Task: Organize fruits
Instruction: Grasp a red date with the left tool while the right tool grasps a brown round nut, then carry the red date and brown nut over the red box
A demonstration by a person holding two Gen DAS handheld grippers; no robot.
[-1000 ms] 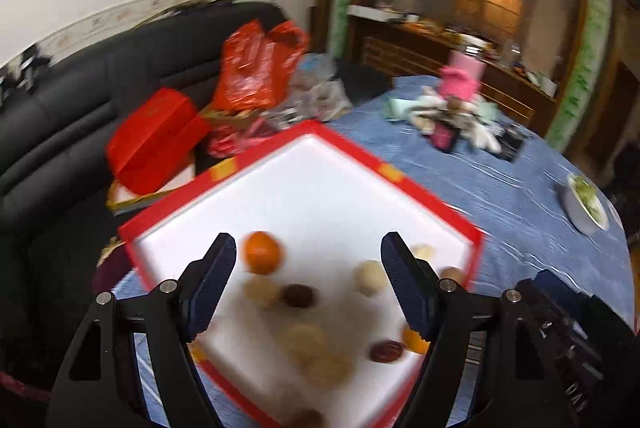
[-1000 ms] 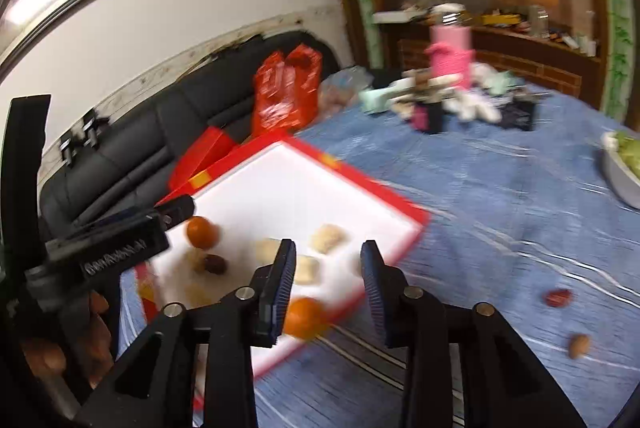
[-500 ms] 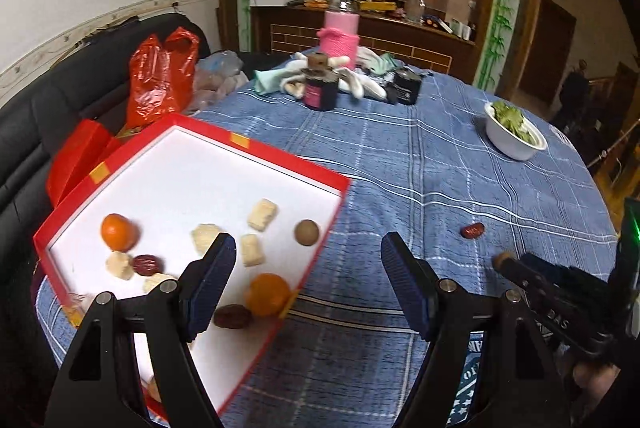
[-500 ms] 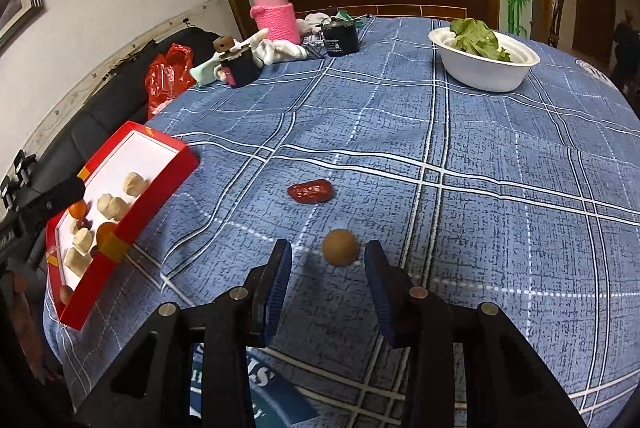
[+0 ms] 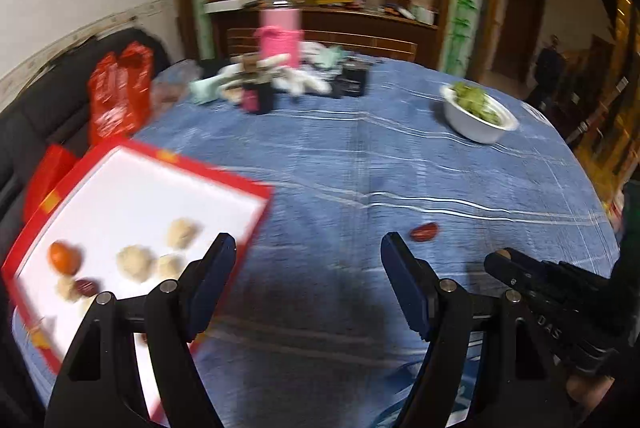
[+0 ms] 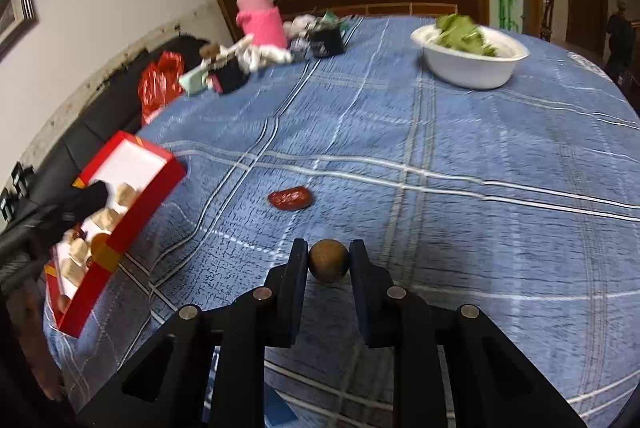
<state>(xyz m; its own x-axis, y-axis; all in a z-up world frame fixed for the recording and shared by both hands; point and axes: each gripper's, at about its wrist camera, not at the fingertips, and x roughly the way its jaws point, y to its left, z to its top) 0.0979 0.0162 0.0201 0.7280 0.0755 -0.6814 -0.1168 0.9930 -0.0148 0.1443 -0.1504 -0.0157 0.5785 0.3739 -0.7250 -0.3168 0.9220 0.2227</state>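
Right gripper (image 6: 329, 262) is closing on the brown ball (image 6: 328, 266). Both pads sit against the ball's sides, ball on the blue cloth (image 6: 460, 156) at the near middle of the table. So it is grasping the ball, which seems not to be lifted.

Red date (image 6: 290, 199) lies on the cloth just beyond the ball and slightly left, apart from the fingers. From the left wrist view the same date (image 5: 425, 231) shows just past the right finger of the left gripper (image 5: 306, 260).

Left gripper is released: jaws wide, only bare cloth between them. It hangs over the near part of the table, red tray (image 5: 240, 184) at its left. Its left finger overlaps the tray's near right corner in view (contact unclear, the frame is blurred).

Tray sits at the left edge of the table. Inside: an orange (image 5: 64, 258), a dark date (image 5: 86, 286) beside it, several pale lumps (image 5: 136, 262). Right wrist view shows the tray (image 6: 132, 220) far left, partly covered by the left gripper's black body.

White bowl (image 6: 470, 62) with green leaves stands far right. Pink jar (image 6: 260, 16) and assorted clutter sit at the far side. Red bag (image 5: 120, 92) lies on the black sofa (image 5: 24, 120) past the table's left edge.
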